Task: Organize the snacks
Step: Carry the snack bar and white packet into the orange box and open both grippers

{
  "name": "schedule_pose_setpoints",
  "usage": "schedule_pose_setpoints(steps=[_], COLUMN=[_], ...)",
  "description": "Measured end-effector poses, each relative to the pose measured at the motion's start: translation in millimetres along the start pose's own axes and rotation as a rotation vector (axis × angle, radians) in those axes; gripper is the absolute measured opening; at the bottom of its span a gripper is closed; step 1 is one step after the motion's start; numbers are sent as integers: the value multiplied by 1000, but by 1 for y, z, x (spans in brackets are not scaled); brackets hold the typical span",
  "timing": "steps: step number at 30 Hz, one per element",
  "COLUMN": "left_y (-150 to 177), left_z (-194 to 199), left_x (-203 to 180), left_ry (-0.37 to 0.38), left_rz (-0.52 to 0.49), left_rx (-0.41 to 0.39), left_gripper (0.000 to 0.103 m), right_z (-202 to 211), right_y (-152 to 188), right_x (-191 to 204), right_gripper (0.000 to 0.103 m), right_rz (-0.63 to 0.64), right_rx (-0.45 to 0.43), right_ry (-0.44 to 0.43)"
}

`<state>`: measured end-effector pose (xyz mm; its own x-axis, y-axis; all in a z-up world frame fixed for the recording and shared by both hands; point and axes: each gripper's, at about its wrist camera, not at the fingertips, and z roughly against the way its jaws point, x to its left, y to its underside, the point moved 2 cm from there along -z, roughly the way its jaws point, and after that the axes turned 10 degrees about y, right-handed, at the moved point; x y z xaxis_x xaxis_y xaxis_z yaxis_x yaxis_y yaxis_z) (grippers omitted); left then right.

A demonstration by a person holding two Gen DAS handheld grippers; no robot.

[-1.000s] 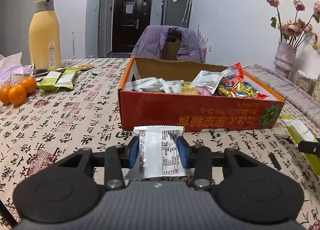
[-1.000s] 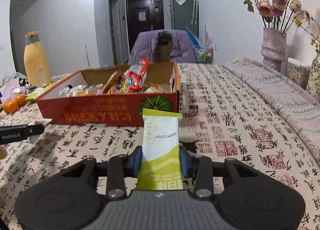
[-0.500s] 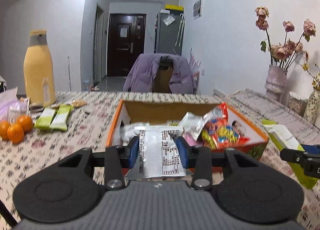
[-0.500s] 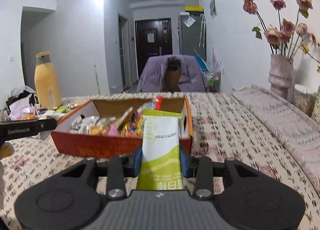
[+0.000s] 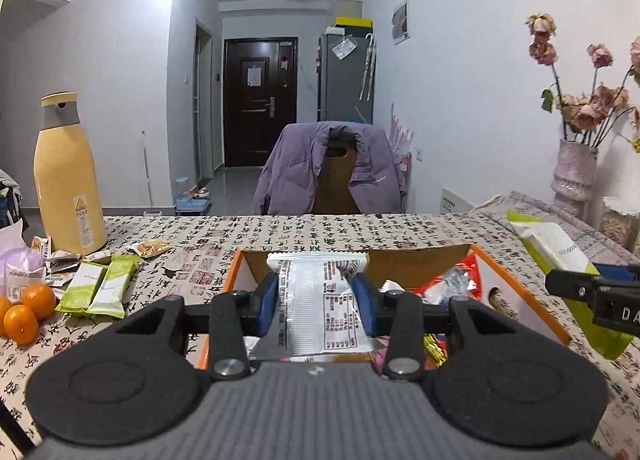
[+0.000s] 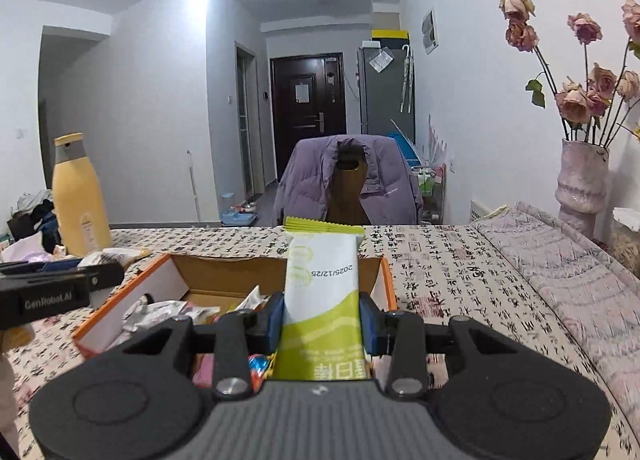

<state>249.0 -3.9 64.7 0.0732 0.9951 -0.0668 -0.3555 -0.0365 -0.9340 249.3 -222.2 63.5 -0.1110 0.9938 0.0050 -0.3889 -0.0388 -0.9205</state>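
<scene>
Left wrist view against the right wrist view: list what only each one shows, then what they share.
Only the left wrist view: oranges, two green bars lying on the table, and the left gripper clamping a silver packet. Only the right wrist view: the right gripper clamping a green-and-white bar seen front-on. Both: the orange snack box, yellow bottle, purple jacket and flower vase.

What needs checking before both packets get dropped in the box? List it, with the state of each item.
1. Left gripper clamps the silver packet: ok.
2. Right gripper clamps the green packet: ok.
3. Both packets over the open cardboard box: ok.
4. Room left among the snacks already inside: cannot tell.
5. Grippers apart from each other: ok.
6. Two green bars beside the oranges, not yet boxed: not ok.
</scene>
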Motion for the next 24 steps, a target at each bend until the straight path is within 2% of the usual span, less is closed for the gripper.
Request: schedule_pose_setpoints(steps=[7,15,17,19,20,21,22,23,24], left_y=[-5,7,10,12,12,11,11,11,11], left_z=[-34,-58,-59,-57,-55,-53,-51,-48,-45], left_x=[4,13,15,20,22,22,24,25,27], left_ry=[-43,-59,-59,-58,-52,-53,-59,-60,-55], left_rz=[-1,8,13,21,27,31,34,34,34], left_rx=[49,93,96,82,73,64,52,39,26], left_gripper=[41,42,44,57,63,76,86,88,93], right_z=[-44,-81,-85,-84,-83,-82,-80,-77,-75], right_y=[-12,2,5,8,9,9,9,9,10], right_x=[3,7,6,6,5,4,3,2,2], right_gripper=[37,38,39,40,49,65,74,88,91], right_rz=[6,16,10,1,-5,-15,-27,-37,-40], right_rx=[46,128,139,143,141,139,134,126,118], right_ry=[24,50,41,31,28,21,12,6,2])
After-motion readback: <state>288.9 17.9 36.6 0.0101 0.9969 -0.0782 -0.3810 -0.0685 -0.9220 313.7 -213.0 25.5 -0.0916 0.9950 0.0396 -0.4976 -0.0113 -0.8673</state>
